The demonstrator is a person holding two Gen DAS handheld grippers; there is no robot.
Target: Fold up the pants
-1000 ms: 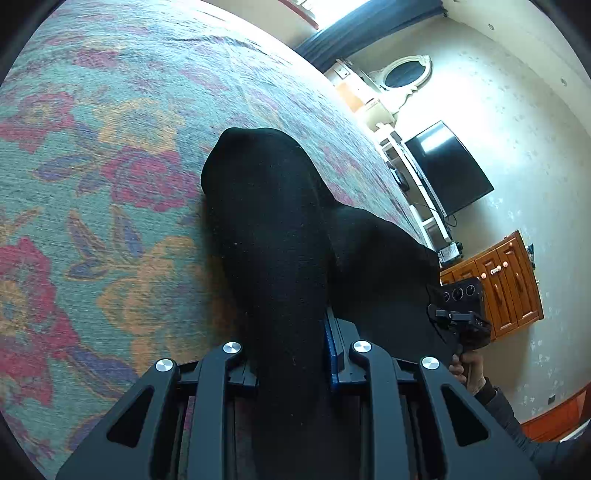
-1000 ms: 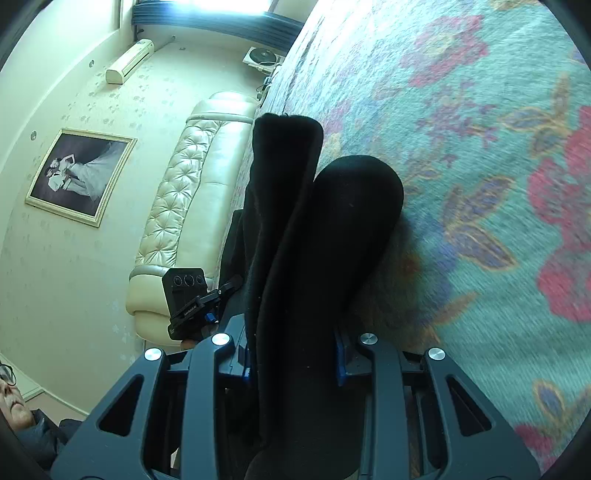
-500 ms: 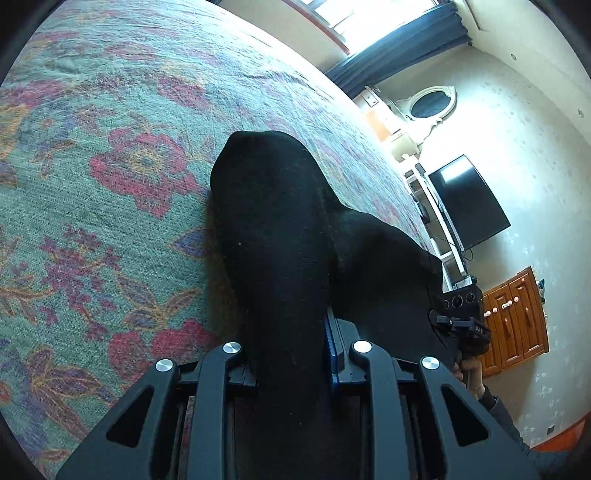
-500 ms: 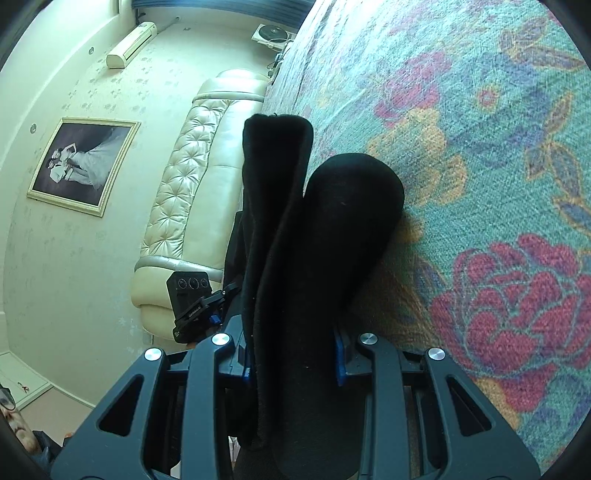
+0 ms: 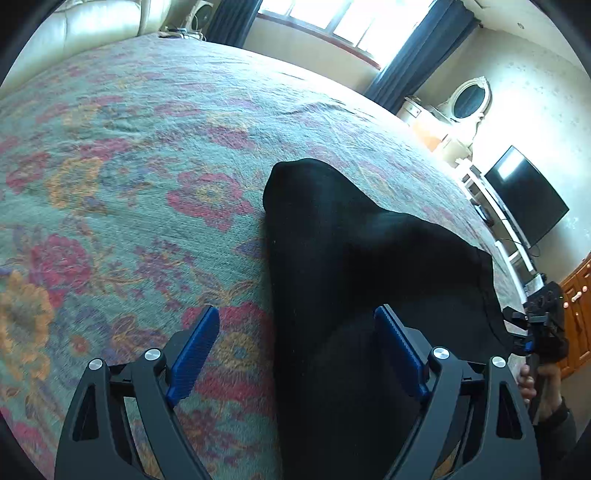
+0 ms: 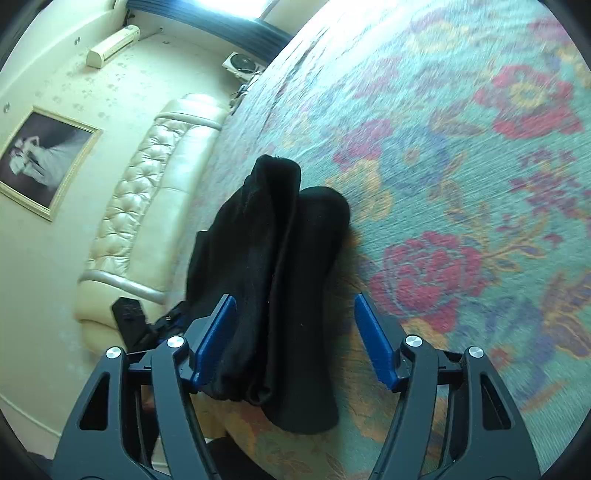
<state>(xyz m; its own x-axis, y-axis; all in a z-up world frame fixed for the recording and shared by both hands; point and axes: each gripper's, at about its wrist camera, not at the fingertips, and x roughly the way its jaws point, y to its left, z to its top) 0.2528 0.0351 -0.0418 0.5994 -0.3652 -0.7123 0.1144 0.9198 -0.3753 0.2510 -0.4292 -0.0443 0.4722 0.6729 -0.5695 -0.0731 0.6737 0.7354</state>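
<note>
The black pants (image 5: pixel 351 258) lie folded in a long bundle on the floral bedspread (image 5: pixel 129 184). My left gripper (image 5: pixel 295 314) has its jaws opening, wide apart. The near end of the bundle lies between them against the right pad, and the left pad is clear of the cloth. In the right wrist view the pants (image 6: pixel 280 258) lie as two stacked folds running away from me. My right gripper (image 6: pixel 294 299) straddles their near end with jaws opening, the left pad close beside the cloth and the right pad apart. Each gripper shows in the other's view: right gripper (image 5: pixel 543 325), left gripper (image 6: pixel 133 325).
The bedspread (image 6: pixel 443 184) stretches far beyond the pants. A cream tufted headboard (image 6: pixel 147 206) borders one side. A black TV (image 5: pixel 524 199), a wooden cabinet (image 5: pixel 580 306) and a curtained window (image 5: pixel 351 22) stand past the bed. A person's hand (image 5: pixel 535 380) holds the right gripper.
Both grippers were shut on the pants' end and have let go, jaws now wide. Both have drawn back and tilted up, so more of the bed and room shows.
</note>
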